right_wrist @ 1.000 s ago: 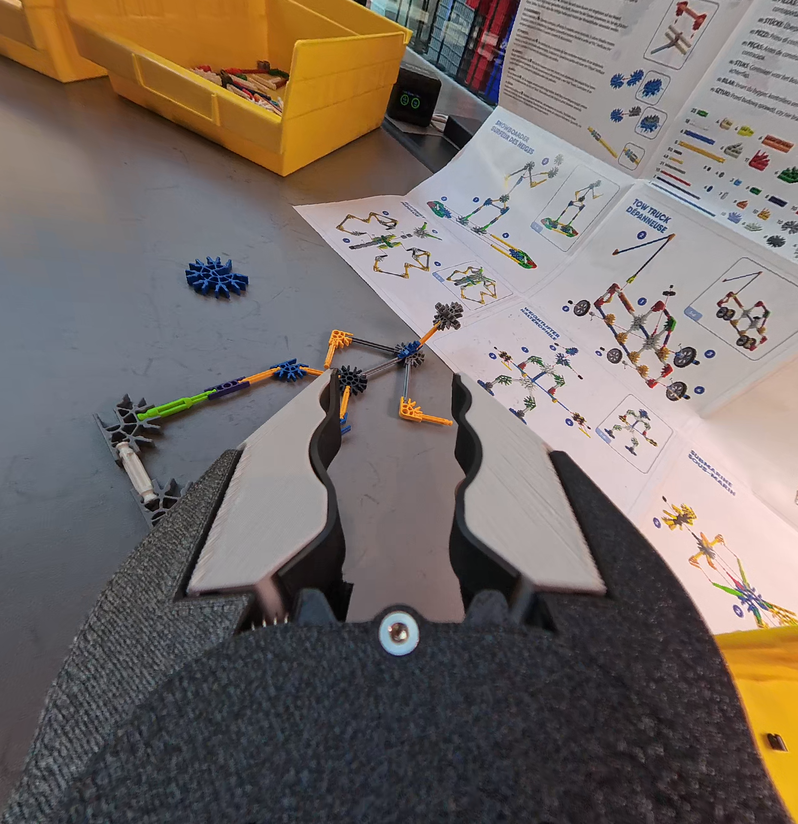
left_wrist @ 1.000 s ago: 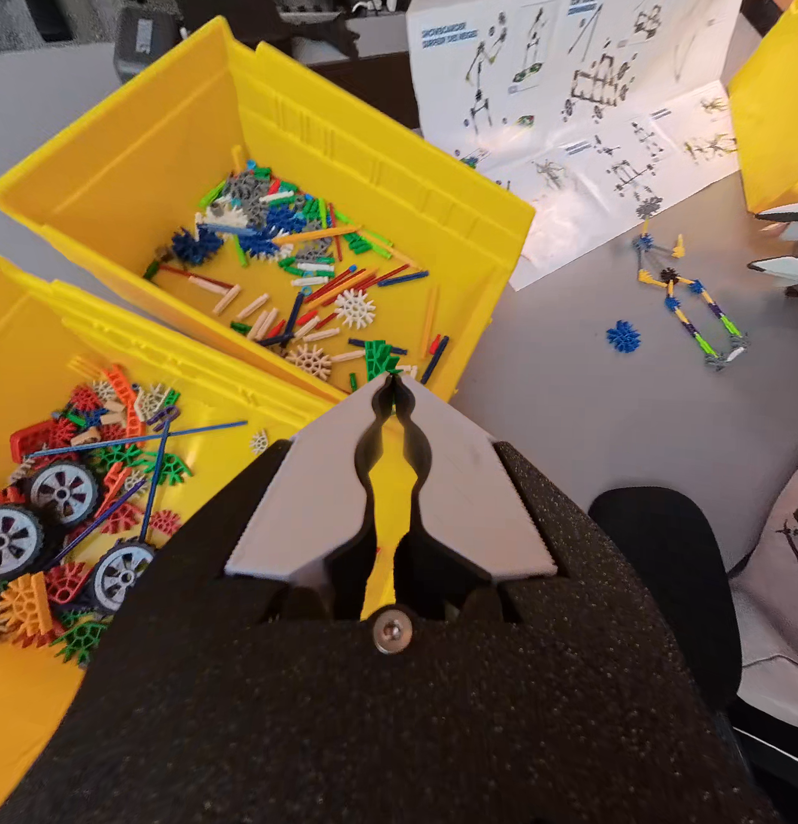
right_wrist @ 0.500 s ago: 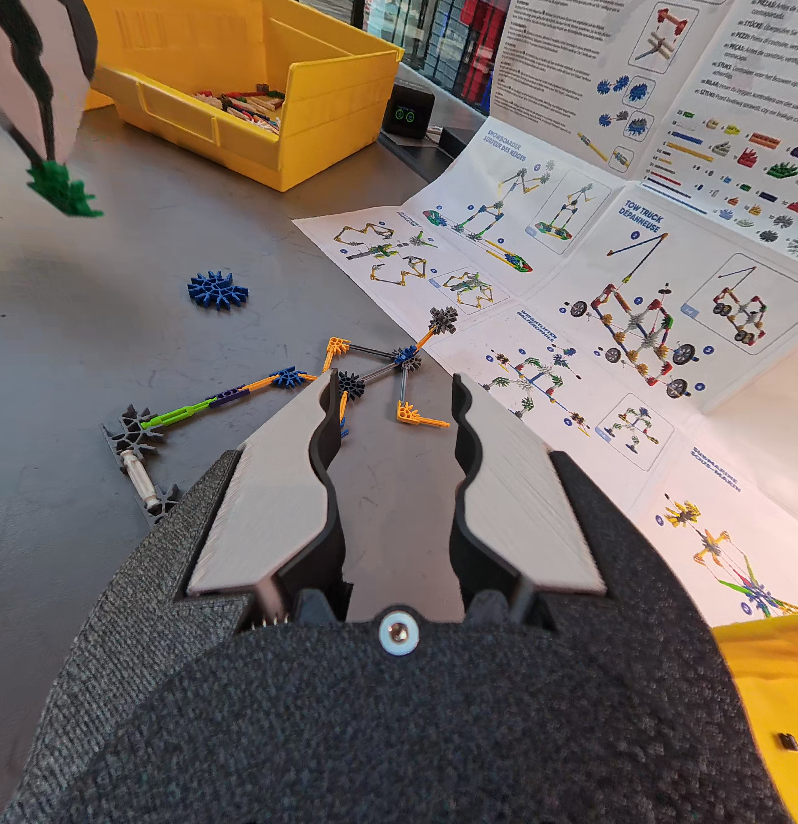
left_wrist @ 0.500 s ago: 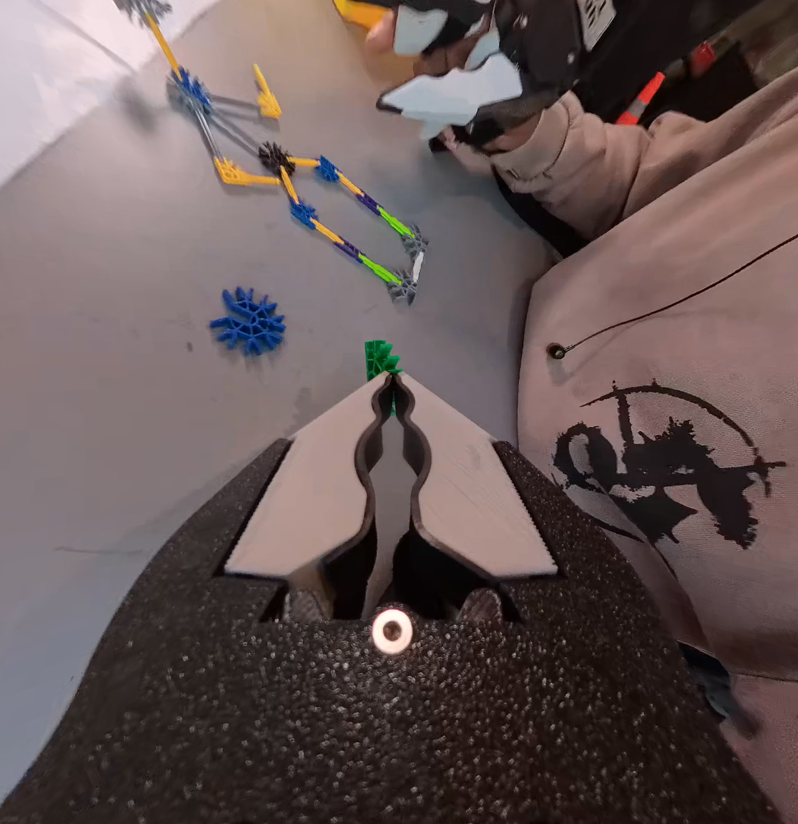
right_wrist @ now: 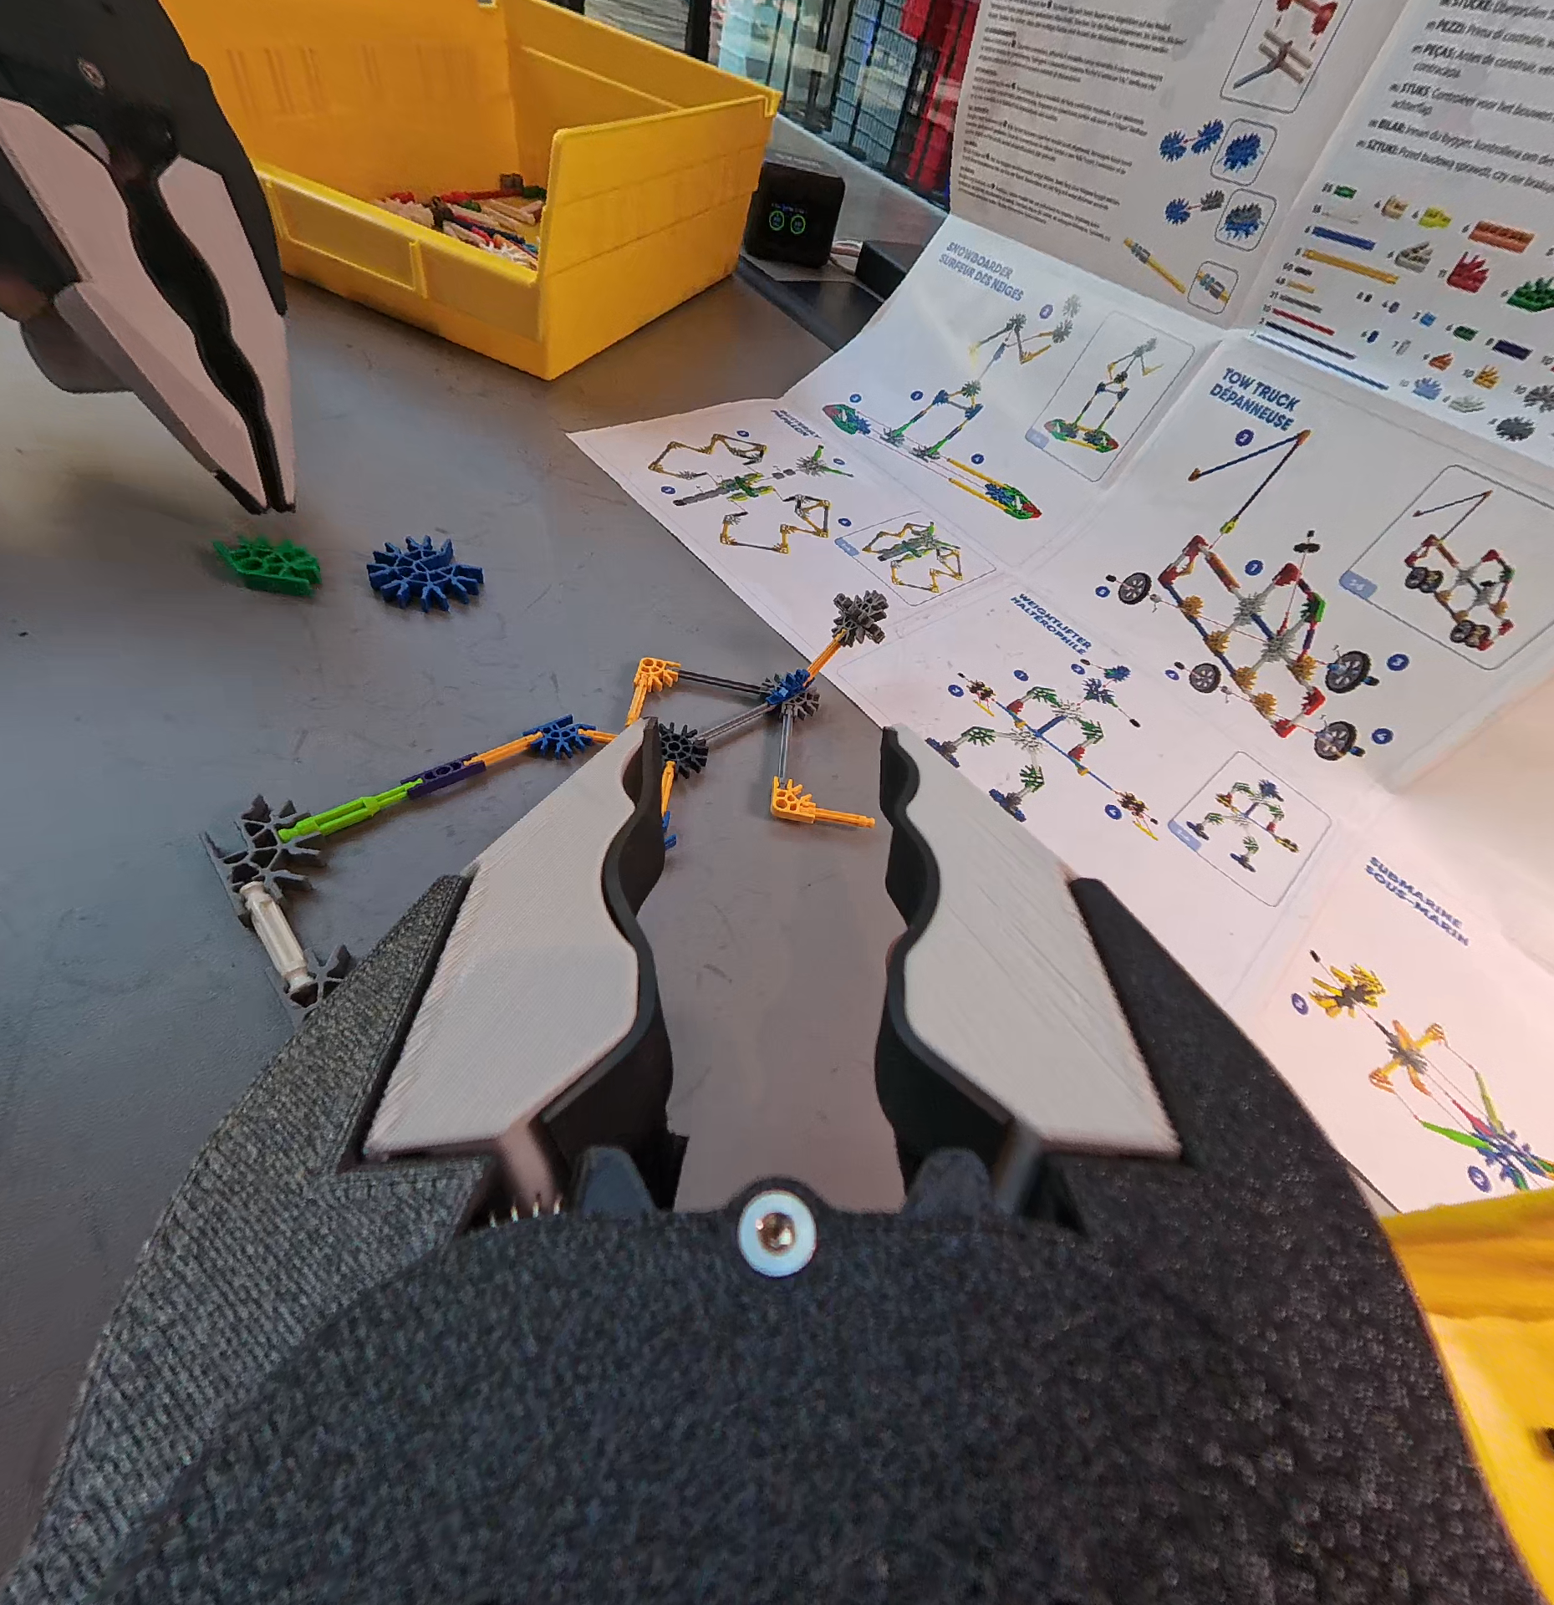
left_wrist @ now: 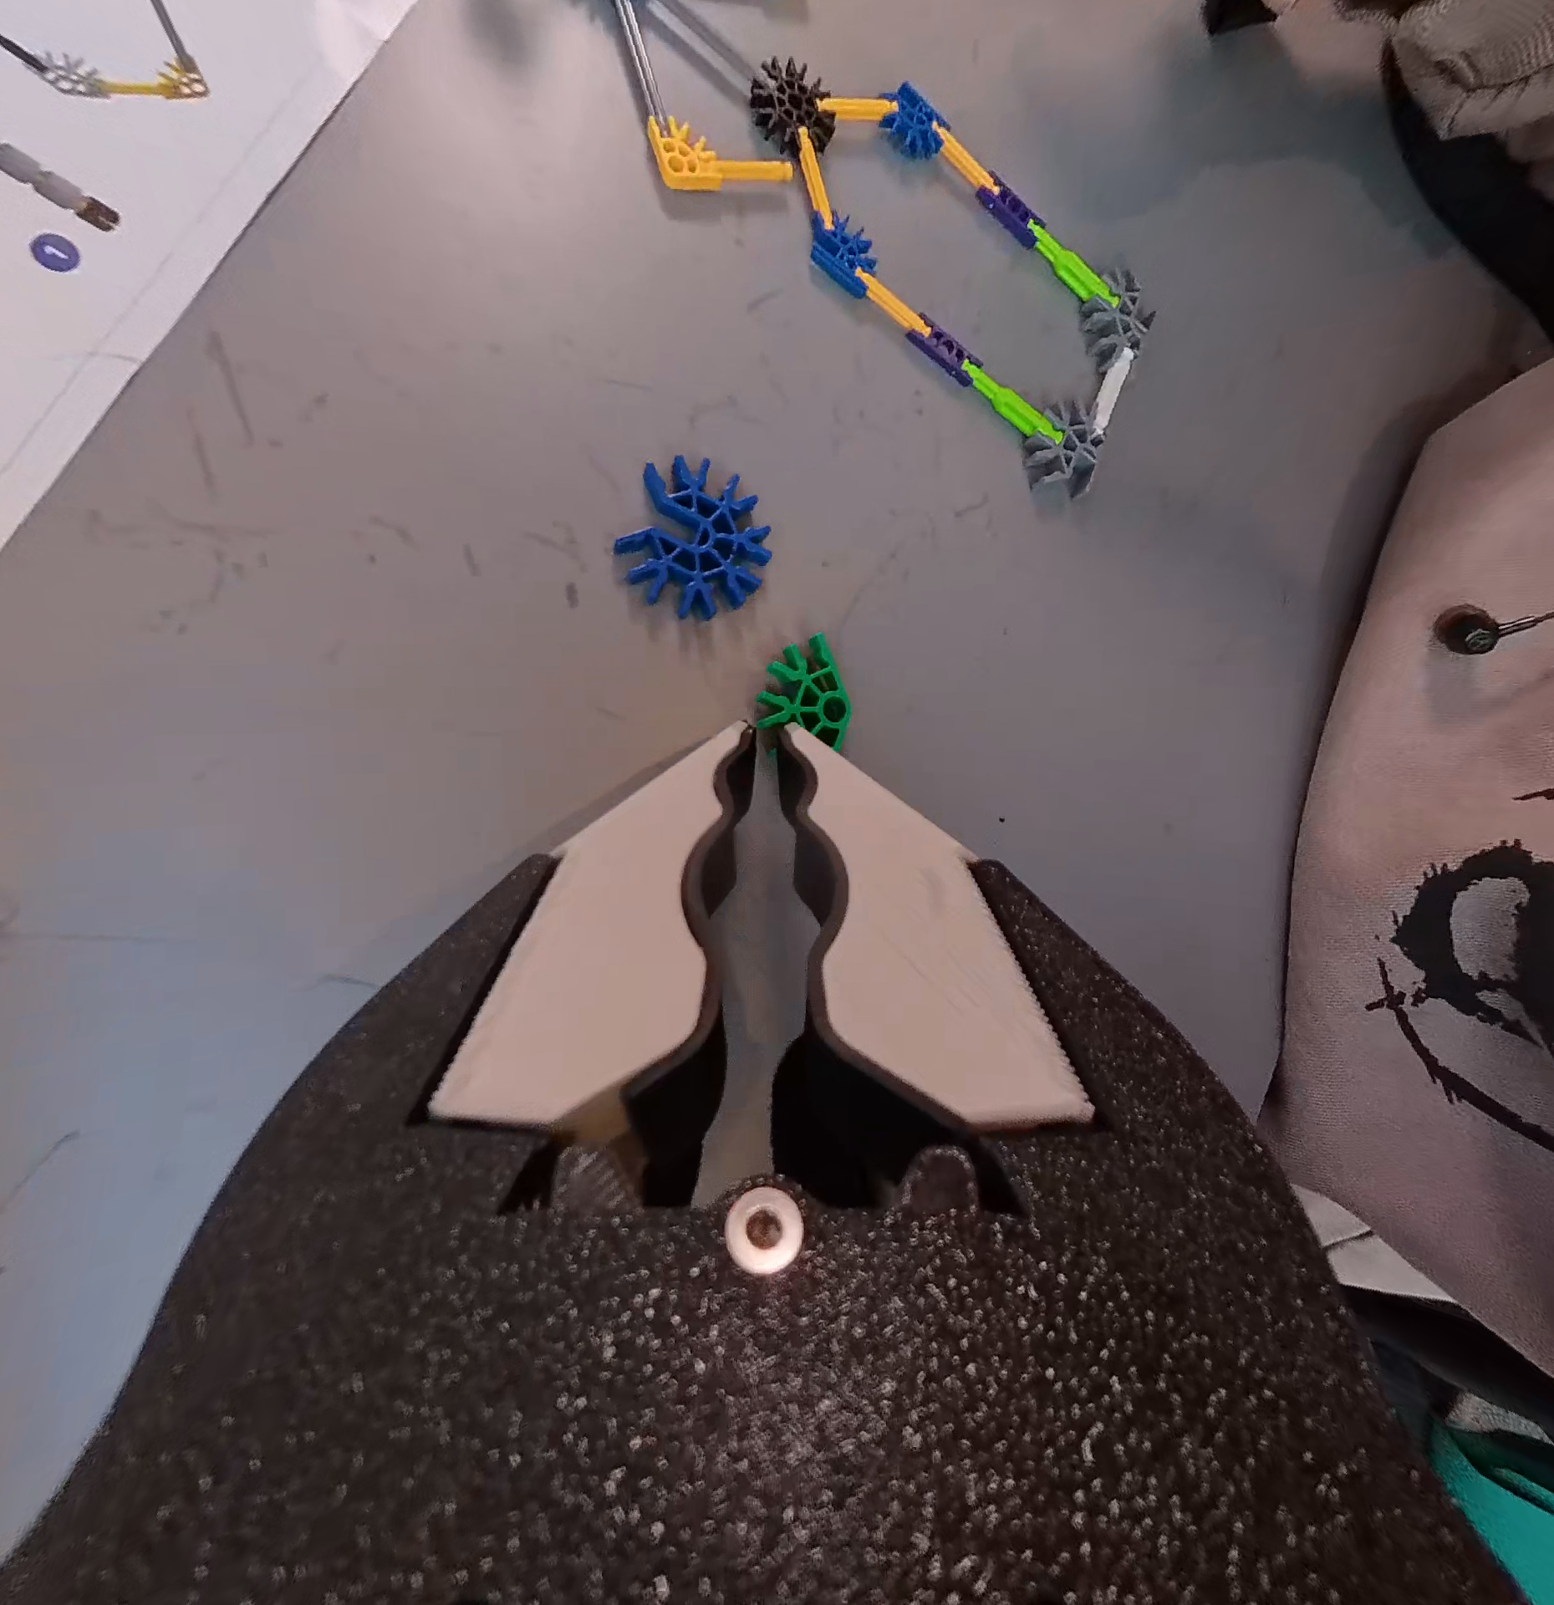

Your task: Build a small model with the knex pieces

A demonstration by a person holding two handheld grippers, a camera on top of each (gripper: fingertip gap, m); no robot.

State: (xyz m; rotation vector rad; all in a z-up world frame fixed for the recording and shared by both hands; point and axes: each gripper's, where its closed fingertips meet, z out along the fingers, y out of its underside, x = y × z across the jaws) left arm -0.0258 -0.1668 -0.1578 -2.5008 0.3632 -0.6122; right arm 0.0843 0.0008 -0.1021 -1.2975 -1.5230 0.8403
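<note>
I count one green connector (right_wrist: 268,564) and one blue one (right_wrist: 423,572) loose on the grey table (left_wrist: 321,521), one yellow bin (right_wrist: 530,165) holding mixed rods. My left gripper (left_wrist: 764,734), half a second ago pinching the green piece, now hangs just above it, fingertips nearly together; my right gripper (right_wrist: 764,747) is spread over the rod figure (right_wrist: 738,703)

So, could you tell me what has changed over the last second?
The left gripper carried the green connector from the yellow bin to the table and let it go beside the blue connector; its tips are now just above it. The right gripper stayed open over the rod model.
</note>
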